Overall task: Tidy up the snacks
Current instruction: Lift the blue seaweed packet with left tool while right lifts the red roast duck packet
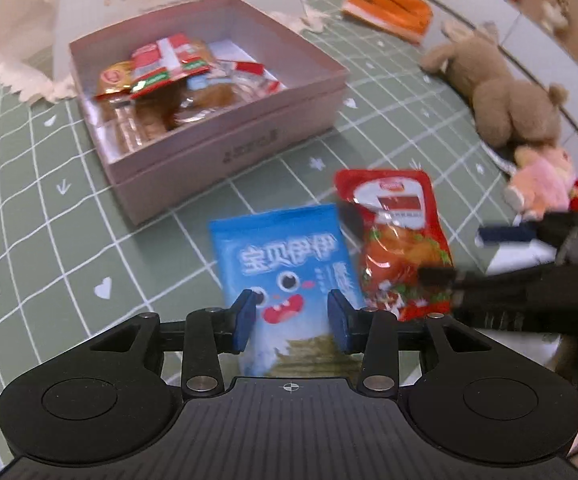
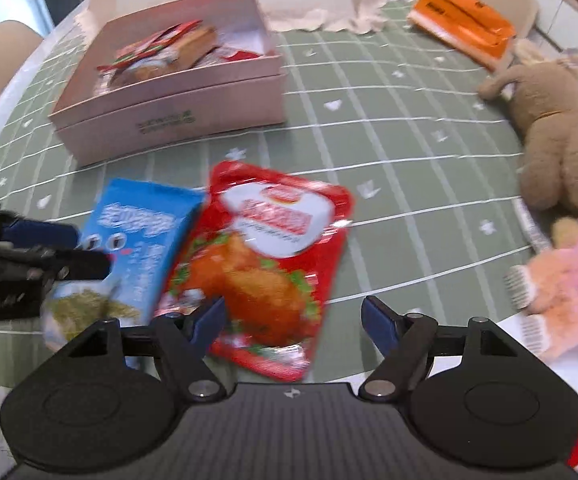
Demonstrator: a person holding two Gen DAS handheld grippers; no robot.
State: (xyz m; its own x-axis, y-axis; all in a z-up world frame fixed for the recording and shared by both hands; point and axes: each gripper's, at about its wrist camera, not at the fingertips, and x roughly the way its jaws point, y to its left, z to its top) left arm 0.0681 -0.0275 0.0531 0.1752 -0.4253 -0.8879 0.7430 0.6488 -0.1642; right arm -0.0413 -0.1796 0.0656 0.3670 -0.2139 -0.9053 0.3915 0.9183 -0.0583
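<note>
The left gripper point(image 1: 292, 314) has its 2 pads either side of the blue snack packet point(image 1: 285, 268); grip unclear. The right gripper point(image 2: 293, 318) gapes over the red chicken packet point(image 2: 265, 264). Ahead sits the pink box point(image 1: 225, 148) of snacks.

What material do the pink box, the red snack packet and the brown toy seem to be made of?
Pink box: likely cardboard, matte; flat stiff walls with sharp folded edges and small print.
Red snack packet: likely plastic film, glossy; it shows bright glare and wrinkles near the sealed edges.
Brown toy: plush fabric, probably stuffed; fuzzy, soft outline, no shine.
</note>
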